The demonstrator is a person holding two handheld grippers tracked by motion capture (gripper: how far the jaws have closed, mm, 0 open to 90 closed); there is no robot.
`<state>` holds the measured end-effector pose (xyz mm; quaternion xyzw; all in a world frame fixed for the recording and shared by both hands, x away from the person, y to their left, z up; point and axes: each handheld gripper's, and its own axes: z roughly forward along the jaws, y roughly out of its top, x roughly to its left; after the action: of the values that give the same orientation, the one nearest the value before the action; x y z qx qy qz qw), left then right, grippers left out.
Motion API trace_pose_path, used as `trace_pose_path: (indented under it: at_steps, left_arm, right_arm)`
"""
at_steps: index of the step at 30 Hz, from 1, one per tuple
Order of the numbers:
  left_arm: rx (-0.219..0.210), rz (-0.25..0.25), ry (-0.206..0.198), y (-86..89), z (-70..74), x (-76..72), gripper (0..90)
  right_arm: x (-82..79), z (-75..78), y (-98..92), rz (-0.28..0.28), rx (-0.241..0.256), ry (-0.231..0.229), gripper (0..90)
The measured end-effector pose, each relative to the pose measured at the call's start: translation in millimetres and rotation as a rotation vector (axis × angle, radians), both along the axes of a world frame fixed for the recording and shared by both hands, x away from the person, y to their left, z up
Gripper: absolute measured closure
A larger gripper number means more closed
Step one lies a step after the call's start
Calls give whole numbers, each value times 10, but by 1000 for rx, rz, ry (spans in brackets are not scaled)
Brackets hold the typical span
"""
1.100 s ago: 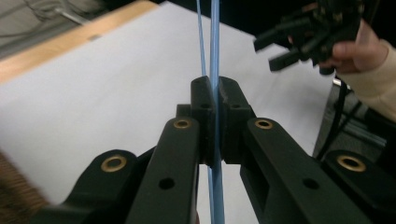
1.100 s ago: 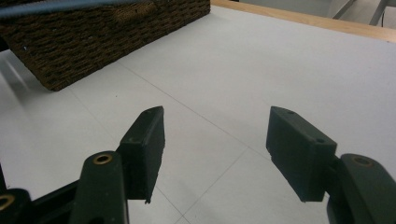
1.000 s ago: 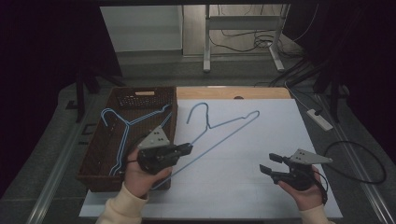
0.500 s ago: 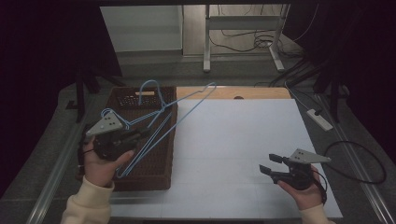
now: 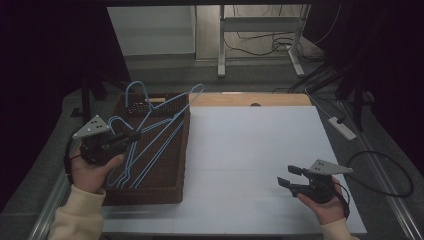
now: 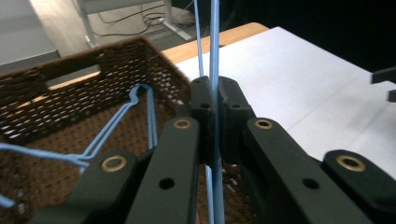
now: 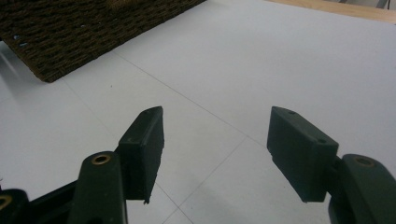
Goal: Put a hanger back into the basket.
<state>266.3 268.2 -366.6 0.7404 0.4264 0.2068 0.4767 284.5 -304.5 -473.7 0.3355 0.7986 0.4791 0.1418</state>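
I take the brown wicker basket (image 5: 150,187) at the left of the white table (image 5: 260,150) as my landmark. My left gripper (image 5: 131,136) hovers over the basket's left rim, with my hand and a cream sleeve (image 5: 75,217) just below it. Its jaws are pressed together on the thin wire of a light blue hanger (image 5: 165,127); in the left gripper view I see that wire (image 6: 215,56) pinched between the two black pads and running up past them. The held hanger sits tilted above the basket, its far corner rising over the basket's back right corner and its hook curling above the back rim. A second blue hanger (image 6: 140,100) lies down inside the basket, resting on the woven floor, below and to the left of the jaws in that view. I cannot tell whether the two hangers touch.

Well to the right of the basket, across bare white table, my right gripper (image 5: 286,177) hangs near the table's front edge. Its jaws are spread wide with nothing between them; in the right gripper view (image 7: 212,154) they frame plain tabletop, with a corner of the basket far off at upper left.
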Motion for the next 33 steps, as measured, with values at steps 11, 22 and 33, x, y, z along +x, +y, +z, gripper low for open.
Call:
trace_pose_path:
  at_steps: [11, 22, 33]
  left_arm:
    - [10, 70, 46, 219, -139, 122, 861]
    - [38, 96, 88, 243, -268, 196, 862]
    - [80, 78, 157, 146, -427, 335, 861]
  right_arm:
    - [6, -9, -1, -2, -4, 5, 372]
    - [6, -14, 8, -3, -10, 3, 370]
    - [7, -16, 11, -2, -12, 4, 370]
